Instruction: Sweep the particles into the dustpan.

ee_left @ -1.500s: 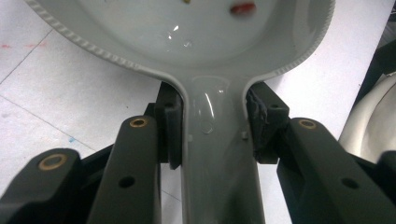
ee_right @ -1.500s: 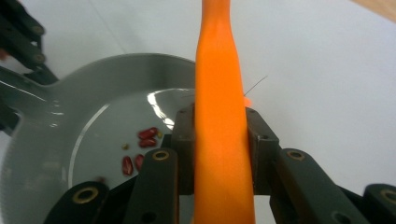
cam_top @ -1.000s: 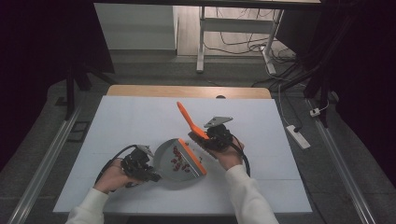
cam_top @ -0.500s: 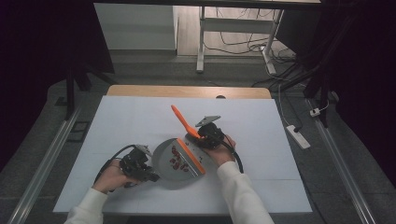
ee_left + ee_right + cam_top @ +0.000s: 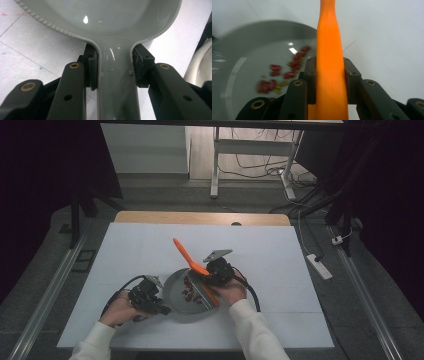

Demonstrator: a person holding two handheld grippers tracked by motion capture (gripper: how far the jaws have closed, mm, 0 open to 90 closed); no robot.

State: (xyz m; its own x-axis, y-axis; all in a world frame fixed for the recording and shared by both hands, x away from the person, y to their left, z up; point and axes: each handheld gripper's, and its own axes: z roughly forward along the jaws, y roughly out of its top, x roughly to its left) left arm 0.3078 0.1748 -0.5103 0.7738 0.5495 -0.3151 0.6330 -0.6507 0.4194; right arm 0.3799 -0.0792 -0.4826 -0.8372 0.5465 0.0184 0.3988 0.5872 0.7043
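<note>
A grey pan [image 5: 172, 289] with a short handle lies on the white table, holding small red and yellow food bits [image 5: 190, 292]. My left gripper [image 5: 152, 302] is shut on the pan's handle [image 5: 115, 85], its pads [image 5: 91, 65] pressing both sides where it meets the bowl [image 5: 112, 17]. My right gripper [image 5: 214, 272] is shut on an orange spatula [image 5: 185, 254]. One end of the spatula points up and away, and the other end reaches down over the pan. In the right gripper view the orange spatula [image 5: 329, 50] runs between the jaws, with the pan [image 5: 244, 42] and food bits [image 5: 287, 72] to its left.
The white table [image 5: 280, 255] has open surface behind and to the right of the pan. A wooden edge [image 5: 200, 217] borders its far side. Cables and a power strip [image 5: 320, 266] lie on the floor to the right. The right sleeve [image 5: 200, 62] shows beside the pan.
My right gripper has carried the orange spatula left and nearer, from beside the pan to over its right part. The left gripper and the pan have barely moved.
</note>
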